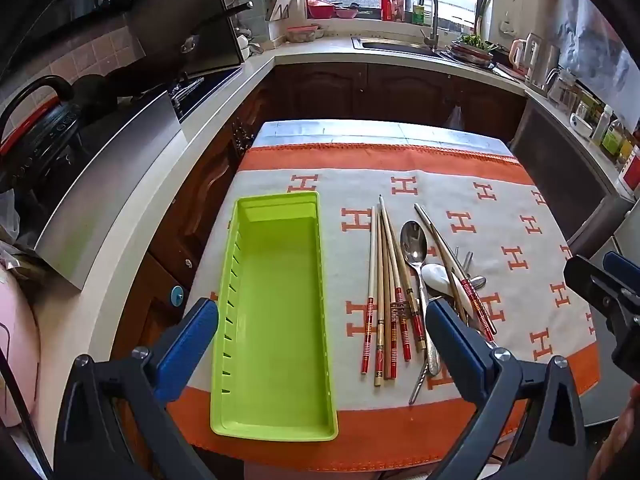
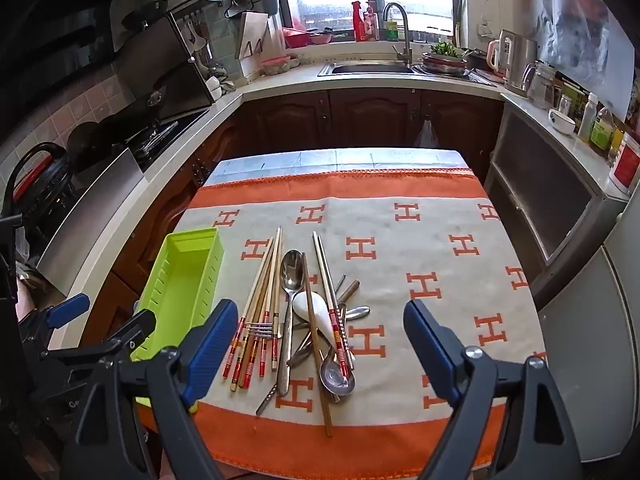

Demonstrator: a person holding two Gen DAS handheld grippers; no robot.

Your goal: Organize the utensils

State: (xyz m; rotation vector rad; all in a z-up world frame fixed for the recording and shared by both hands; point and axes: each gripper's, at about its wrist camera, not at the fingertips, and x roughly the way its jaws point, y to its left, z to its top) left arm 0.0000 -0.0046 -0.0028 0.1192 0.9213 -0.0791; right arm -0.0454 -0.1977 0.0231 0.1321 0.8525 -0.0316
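A lime green tray (image 1: 276, 428) lies empty on the left of the cloth-covered table, also seen as the green tray (image 2: 188, 280) in the right wrist view. Right of it lies a heap of utensils: wooden chopsticks (image 1: 386, 296) with red ends, a steel spoon (image 1: 414, 240) and a white ceramic spoon (image 1: 438, 278). The right wrist view shows the chopsticks (image 2: 260, 304), the steel spoon (image 2: 292, 270), the white spoon (image 2: 314, 306) and a steel ladle spoon (image 2: 338, 376). My left gripper (image 1: 322, 340) hovers open above the tray's near half. My right gripper (image 2: 320, 334) hovers open above the heap.
The table wears an orange and white cloth (image 2: 420, 264) with H marks. Kitchen counters ring it: a stove (image 1: 100, 152) at left, a sink (image 2: 372, 66) under the window, bottles and a kettle (image 2: 516, 56) at right. A grey cabinet (image 2: 560, 216) stands close right.
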